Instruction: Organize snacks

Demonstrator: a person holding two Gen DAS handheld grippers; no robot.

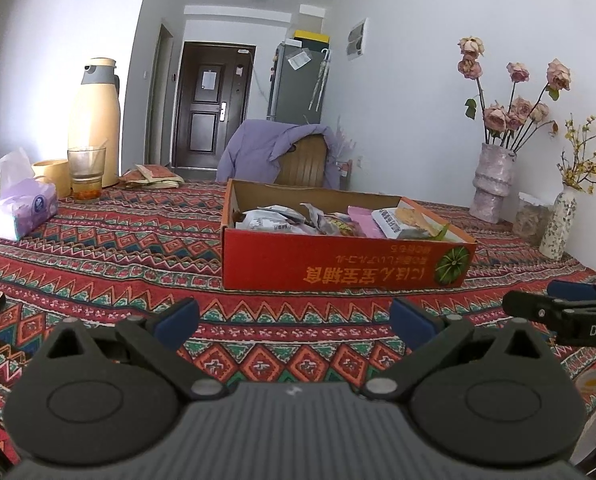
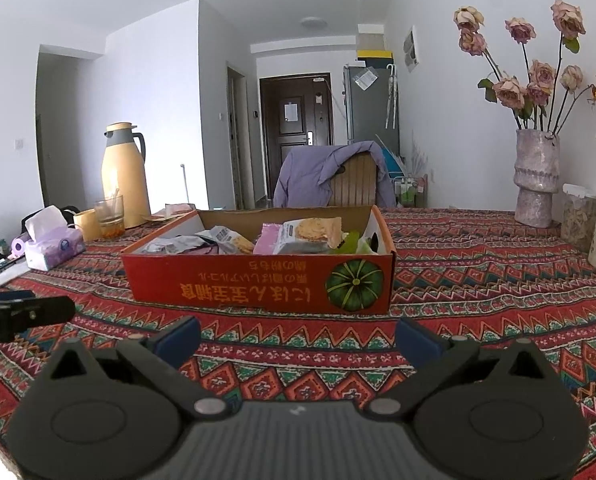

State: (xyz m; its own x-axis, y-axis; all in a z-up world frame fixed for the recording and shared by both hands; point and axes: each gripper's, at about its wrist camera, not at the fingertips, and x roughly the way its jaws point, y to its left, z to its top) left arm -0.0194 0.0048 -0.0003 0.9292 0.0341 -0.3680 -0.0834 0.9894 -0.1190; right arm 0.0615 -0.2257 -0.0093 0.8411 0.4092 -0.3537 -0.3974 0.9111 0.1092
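Both grippers sit lowest in their own views, hovering above the patterned cloth (image 1: 110,248) that covers the desk. Left gripper (image 1: 294,320): jaws released, blue pads set wide apart, nothing between them. Right gripper (image 2: 298,338): same condition — jaws spread, nothing held; it also shows at the right edge of the left wrist view, and the left one appears at the left edge of the right wrist view, so the two are side by side. Ahead of both, near the middle of the desk, stands the red cardboard box (image 1: 338,260), its lettering upside down toward the cameras and a green pumpkin printed at its right front corner. Snack packets (image 2: 234,240) lie loose inside the box; a pink packet (image 2: 266,236) and a cracker packet (image 2: 310,234) lean at the right end. Neither gripper touches the box. To the left of the box, well apart, are a tissue pack (image 1: 18,210), a glass (image 1: 86,174) and a cream thermos (image 1: 96,120). A vase of dried roses (image 2: 536,178) stands at the far right against the wall. Behind the desk, a chair draped with a purple garment (image 2: 326,178) is visible.
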